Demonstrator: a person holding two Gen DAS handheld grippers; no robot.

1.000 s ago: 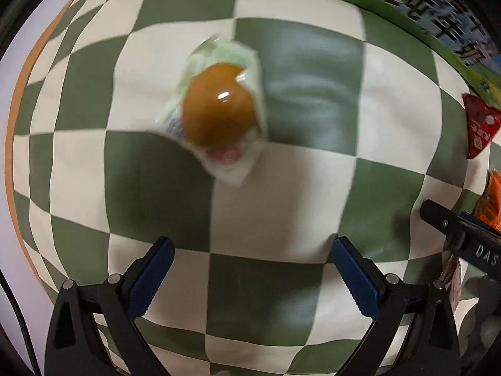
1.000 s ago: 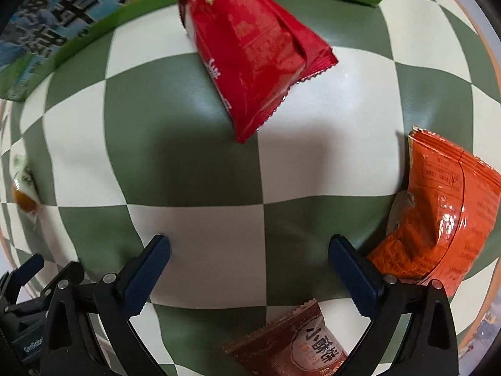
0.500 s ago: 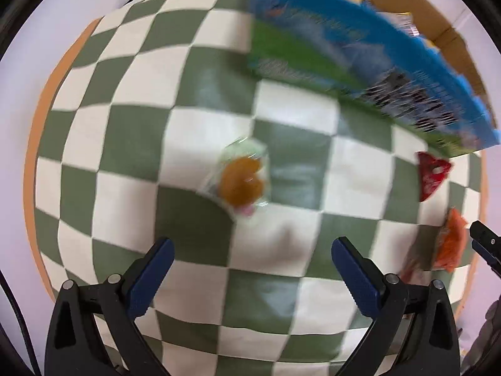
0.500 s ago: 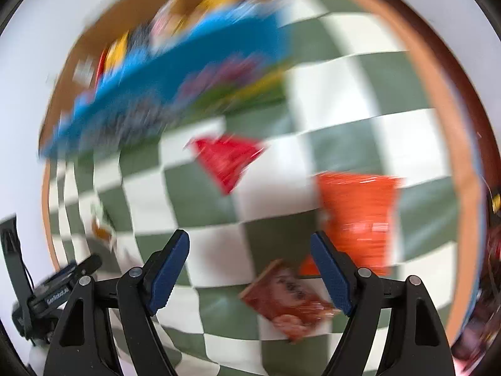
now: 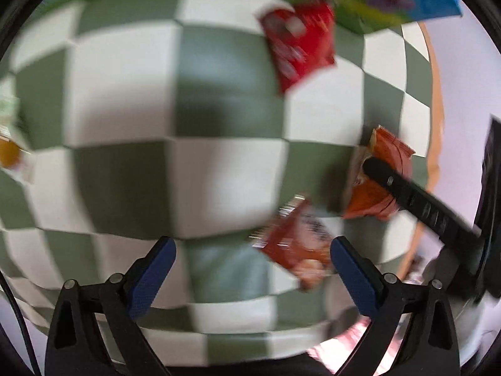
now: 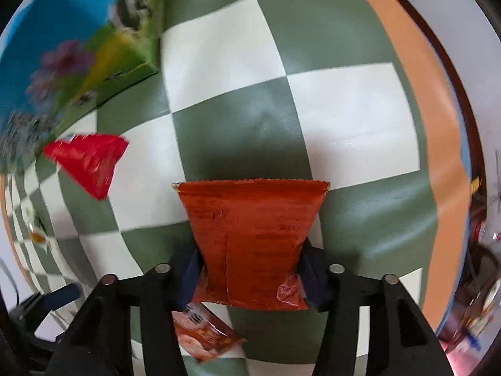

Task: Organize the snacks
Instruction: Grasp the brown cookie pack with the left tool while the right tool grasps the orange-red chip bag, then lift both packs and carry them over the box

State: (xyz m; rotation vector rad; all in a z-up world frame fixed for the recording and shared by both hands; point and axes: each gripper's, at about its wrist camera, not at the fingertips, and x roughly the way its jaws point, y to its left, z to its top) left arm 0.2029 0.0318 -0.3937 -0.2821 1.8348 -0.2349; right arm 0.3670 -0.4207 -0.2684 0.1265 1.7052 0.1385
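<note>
My right gripper (image 6: 250, 272) is shut on an orange snack packet (image 6: 250, 235), squeezed between its blue pads above the checkered cloth. In the left wrist view the same orange packet (image 5: 375, 194) shows at the right with the right gripper's black finger across it. My left gripper (image 5: 250, 269) is open and empty over the cloth. A red packet (image 5: 297, 44) (image 6: 87, 163) lies near the blue-green box (image 5: 375, 0) (image 6: 62, 56). A brown-red packet (image 5: 297, 244) (image 6: 203, 335) lies flat near both grippers. A jelly cup (image 5: 9, 156) (image 6: 37, 235) lies at the far left.
The green-and-white checkered cloth (image 5: 219, 172) covers the table, with an orange border (image 6: 438, 156) along its right edge. Blurred clutter (image 6: 482, 250) lies beyond that edge.
My right gripper has closed on the orange packet and holds it. My left gripper has swung right, away from the jelly cup, toward the packets.
</note>
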